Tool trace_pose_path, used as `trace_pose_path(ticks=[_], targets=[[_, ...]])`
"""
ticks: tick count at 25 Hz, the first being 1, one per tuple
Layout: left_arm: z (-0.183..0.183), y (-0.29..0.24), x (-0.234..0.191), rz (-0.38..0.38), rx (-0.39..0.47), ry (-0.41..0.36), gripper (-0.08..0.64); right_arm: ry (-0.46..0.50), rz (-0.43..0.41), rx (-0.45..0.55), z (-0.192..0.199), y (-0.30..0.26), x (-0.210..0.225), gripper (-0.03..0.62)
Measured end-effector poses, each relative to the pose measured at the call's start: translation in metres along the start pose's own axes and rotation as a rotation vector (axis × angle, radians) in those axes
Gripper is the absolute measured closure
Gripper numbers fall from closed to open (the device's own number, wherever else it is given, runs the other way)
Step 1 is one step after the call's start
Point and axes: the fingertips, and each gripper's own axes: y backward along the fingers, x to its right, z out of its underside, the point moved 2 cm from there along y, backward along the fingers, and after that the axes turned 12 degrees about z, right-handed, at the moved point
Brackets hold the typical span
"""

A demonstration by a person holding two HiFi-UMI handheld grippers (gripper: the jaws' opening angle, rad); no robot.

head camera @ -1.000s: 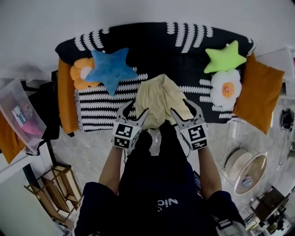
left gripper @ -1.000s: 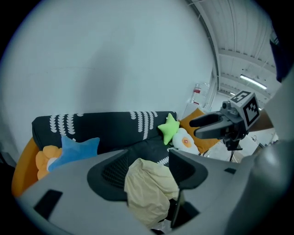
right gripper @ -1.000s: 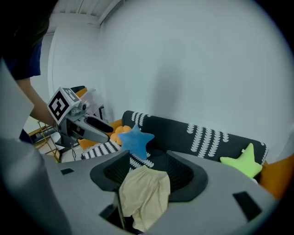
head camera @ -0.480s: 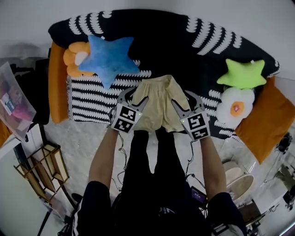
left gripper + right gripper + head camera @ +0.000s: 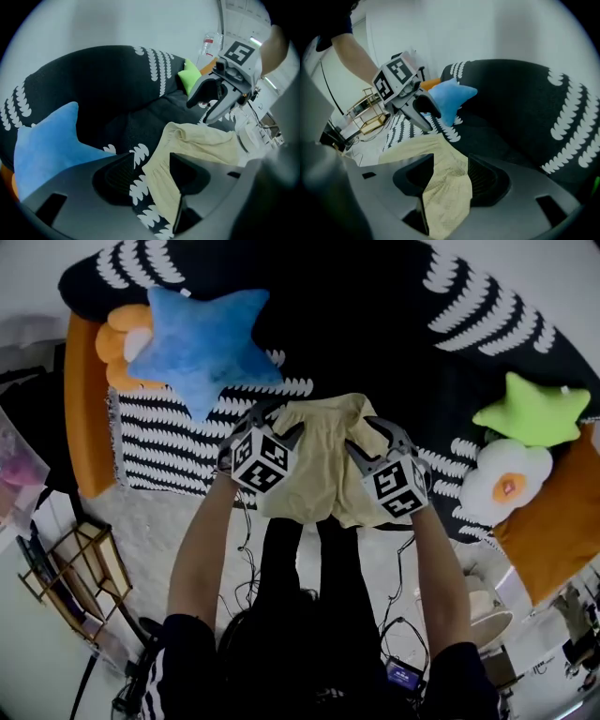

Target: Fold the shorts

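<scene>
Pale yellow shorts (image 5: 323,465) hang from both grippers and rest against the front of the black, white-patterned sofa (image 5: 375,334). My left gripper (image 5: 270,421) holds their left top corner. In the left gripper view the cloth (image 5: 201,143) runs between the jaws of that gripper (image 5: 150,173), lying against the right jaw. My right gripper (image 5: 375,437) holds the right top corner. In the right gripper view bunched fabric (image 5: 417,150) fills the gap of that gripper (image 5: 447,178). Each gripper view also shows the other gripper: the right one (image 5: 220,93) and the left one (image 5: 412,101).
A blue star cushion (image 5: 202,343) and an orange flower cushion (image 5: 117,343) lie left of the shorts. A green star (image 5: 534,409), a white flower cushion (image 5: 506,479) and an orange cushion (image 5: 553,540) lie to the right. A wooden rack (image 5: 70,587) stands on the floor at the left.
Both grippers have come down and forward together with the shorts, from hanging in front of the sofa to low against its seat. The sofa and cushions now look closer.
</scene>
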Motion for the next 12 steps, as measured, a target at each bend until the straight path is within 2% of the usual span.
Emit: trace_pose_path(ticks=[2,5,8,12], targets=[[0.006,-0.021,-0.009,-0.004,-0.031,-0.03,0.33,0.106,-0.038,-0.036,0.015,-0.02,-0.003,0.353],[0.014,-0.045,-0.012,0.028,-0.081,-0.095,0.357,0.249,-0.086,-0.089,0.036,-0.043,-0.005,0.342],[0.02,-0.061,-0.012,0.053,-0.119,-0.15,0.371,0.282,-0.119,-0.135,0.053,-0.057,-0.003,0.35],[0.028,-0.075,-0.013,0.082,-0.181,-0.132,0.387,0.343,-0.153,-0.137,0.061,-0.059,-0.003,0.36]])
